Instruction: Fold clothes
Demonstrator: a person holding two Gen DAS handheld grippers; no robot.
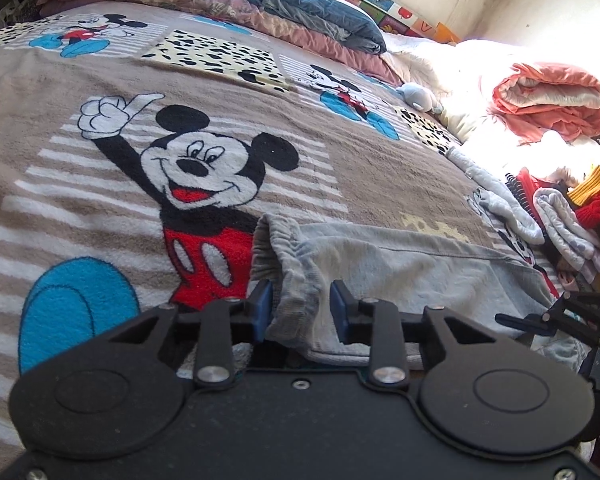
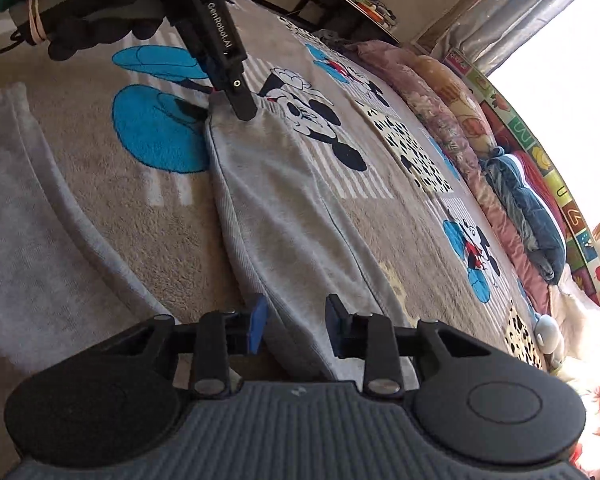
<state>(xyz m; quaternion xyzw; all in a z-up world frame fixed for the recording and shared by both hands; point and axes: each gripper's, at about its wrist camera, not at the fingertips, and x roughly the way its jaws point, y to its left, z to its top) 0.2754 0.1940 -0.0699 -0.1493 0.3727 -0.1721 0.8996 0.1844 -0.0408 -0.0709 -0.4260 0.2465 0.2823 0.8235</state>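
Note:
A grey sweat garment lies flat on a Mickey Mouse blanket. My left gripper is open, and the garment's elastic gathered end sits between its blue pads. In the right wrist view the same gripper rests on the far corner of the grey strip. My right gripper is open too, straddling the near end of that strip. A second grey part with a gathered edge lies to the left. The right gripper shows at the right edge of the left wrist view.
A heap of clothes and a rolled orange-pink quilt lie at the bed's right side in bright sunlight. Pillows and a folded blue blanket line the far edge. A small pale-blue soft toy sits nearby. A gloved hand holds the left gripper.

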